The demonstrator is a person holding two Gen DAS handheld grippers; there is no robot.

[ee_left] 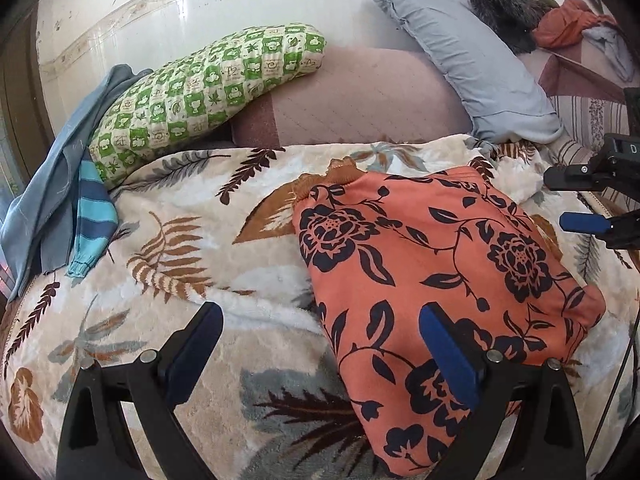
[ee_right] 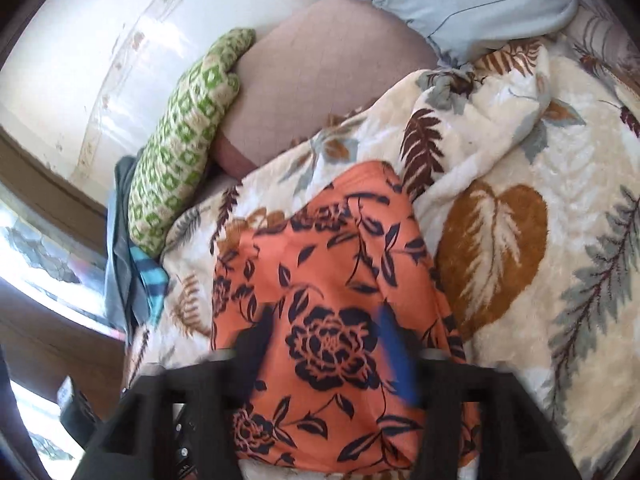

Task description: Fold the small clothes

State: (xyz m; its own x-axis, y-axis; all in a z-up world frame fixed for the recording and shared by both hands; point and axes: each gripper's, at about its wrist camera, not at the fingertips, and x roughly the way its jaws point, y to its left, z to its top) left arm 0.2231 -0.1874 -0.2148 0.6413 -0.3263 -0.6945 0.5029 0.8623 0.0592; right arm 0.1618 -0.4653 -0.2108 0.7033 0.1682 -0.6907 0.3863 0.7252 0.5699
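Orange floral garment (ee_left: 436,264) lies folded on the leaf-print blanket (ee_left: 168,240), bottom edge cut off in both views. Left gripper (ee_left: 320,344) spread wide, nothing held; right gripper (ee_right: 328,344) also released, jaws apart above the cloth, blurred. Risk: a low pass could snag the top layer and undo the fold; layers underneath hidden

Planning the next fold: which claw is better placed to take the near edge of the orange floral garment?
Left, probably. The left claw is open, straddling the orange floral garment edge on the blanket. The right claw hangs over the garment's middle, motion-blurred.
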